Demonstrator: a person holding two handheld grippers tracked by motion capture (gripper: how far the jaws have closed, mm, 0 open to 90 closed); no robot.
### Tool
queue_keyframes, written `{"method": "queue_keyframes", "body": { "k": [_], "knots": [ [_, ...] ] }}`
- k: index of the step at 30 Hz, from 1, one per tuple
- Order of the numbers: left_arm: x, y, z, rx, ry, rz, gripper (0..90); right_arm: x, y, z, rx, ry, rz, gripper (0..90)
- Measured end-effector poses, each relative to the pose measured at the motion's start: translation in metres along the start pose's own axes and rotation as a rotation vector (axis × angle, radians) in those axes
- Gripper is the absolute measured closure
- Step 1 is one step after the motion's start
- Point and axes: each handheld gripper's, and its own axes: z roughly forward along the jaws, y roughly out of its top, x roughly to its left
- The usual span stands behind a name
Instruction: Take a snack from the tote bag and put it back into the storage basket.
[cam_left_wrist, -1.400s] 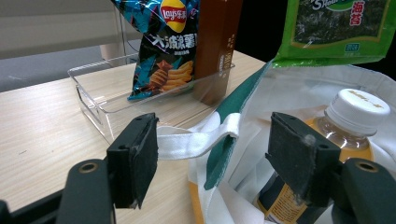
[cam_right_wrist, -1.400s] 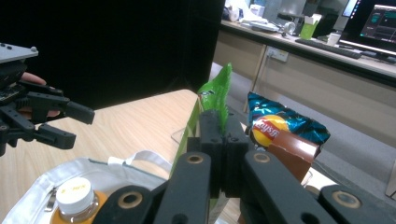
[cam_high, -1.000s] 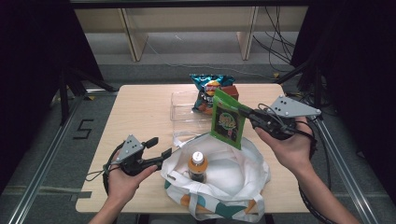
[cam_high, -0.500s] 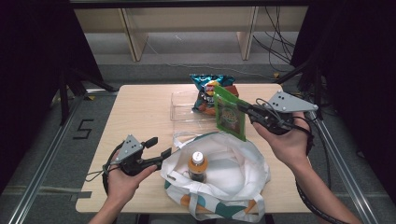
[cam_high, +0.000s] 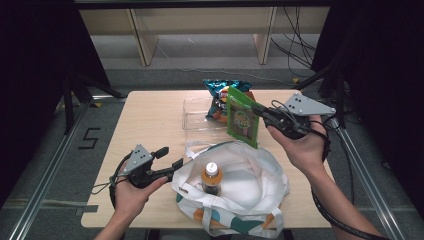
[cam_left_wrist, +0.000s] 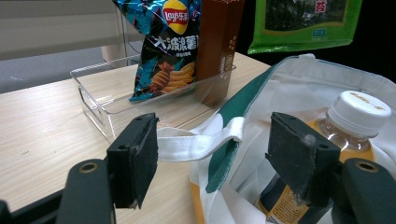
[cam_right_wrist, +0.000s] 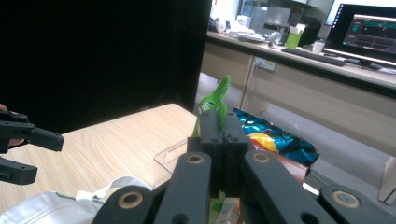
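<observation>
My right gripper (cam_high: 261, 110) is shut on the top edge of a green snack packet (cam_high: 243, 119), which hangs in the air above the far rim of a white tote bag (cam_high: 252, 192). In the right gripper view the packet (cam_right_wrist: 217, 100) stands edge-on above the closed jaws of my right gripper (cam_right_wrist: 219, 128). An orange drink bottle (cam_high: 211, 177) stands upright inside the bag. My left gripper (cam_high: 169, 156) is open at the bag's left edge. The bag's white handle strap (cam_left_wrist: 196, 143) lies between the jaws of my left gripper (cam_left_wrist: 212, 154), not pinched.
A clear plastic tray (cam_high: 195, 119) at the table's far middle holds a blue chips bag (cam_high: 219, 90) and a brown box (cam_left_wrist: 219, 42). The wooden table (cam_high: 145, 120) is bare on the left. Black frame rails run along both sides.
The green packet has swung and turned in the right gripper, which shifted slightly up and away. The left gripper and the bag have not moved.
</observation>
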Motion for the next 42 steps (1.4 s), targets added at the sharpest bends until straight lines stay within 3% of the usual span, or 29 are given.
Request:
{"method": "queue_keyframes", "body": {
  "k": [4,6,7,10,14,18,20,25,26,31,42],
  "knots": [
    [0.0,0.0,0.0,-0.003,-0.001,-0.001,32.8,-0.002,-0.001,0.004,0.0,-0.001,-0.001,90.0],
    [0.0,0.001,0.0,-0.005,-0.003,-0.001,32.8,-0.004,-0.001,0.007,-0.015,-0.012,-0.025,90.0],
    [0.0,0.001,-0.001,-0.002,0.0,0.001,32.8,-0.003,-0.001,0.008,-0.011,-0.006,0.003,90.0],
    [0.0,0.001,-0.001,-0.004,-0.001,0.002,32.8,-0.002,-0.001,0.011,-0.002,-0.013,0.018,90.0],
    [-0.001,0.0,0.0,-0.009,-0.012,-0.001,32.8,-0.006,-0.001,0.015,-0.004,-0.014,0.008,90.0],
    [-0.001,0.001,-0.001,-0.004,-0.001,-0.001,32.7,-0.008,-0.001,0.019,-0.005,-0.022,0.029,90.0],
    [-0.001,0.002,-0.001,-0.008,-0.001,0.0,32.7,-0.01,-0.001,0.023,-0.019,-0.029,0.009,90.0],
    [-0.001,0.002,-0.001,-0.011,-0.001,-0.003,32.8,-0.011,-0.002,0.03,-0.01,-0.031,0.02,90.0],
    [0.0,0.002,-0.001,-0.018,-0.009,-0.005,32.7,-0.009,-0.003,0.031,-0.007,-0.018,0.042,90.0],
    [-0.001,0.002,-0.002,-0.014,-0.001,-0.004,32.8,-0.008,-0.001,0.034,-0.004,-0.02,0.024,90.0],
    [0.0,0.003,-0.002,-0.014,0.004,-0.002,32.7,-0.012,-0.002,0.045,-0.009,-0.026,0.046,90.0]
  ]
}}
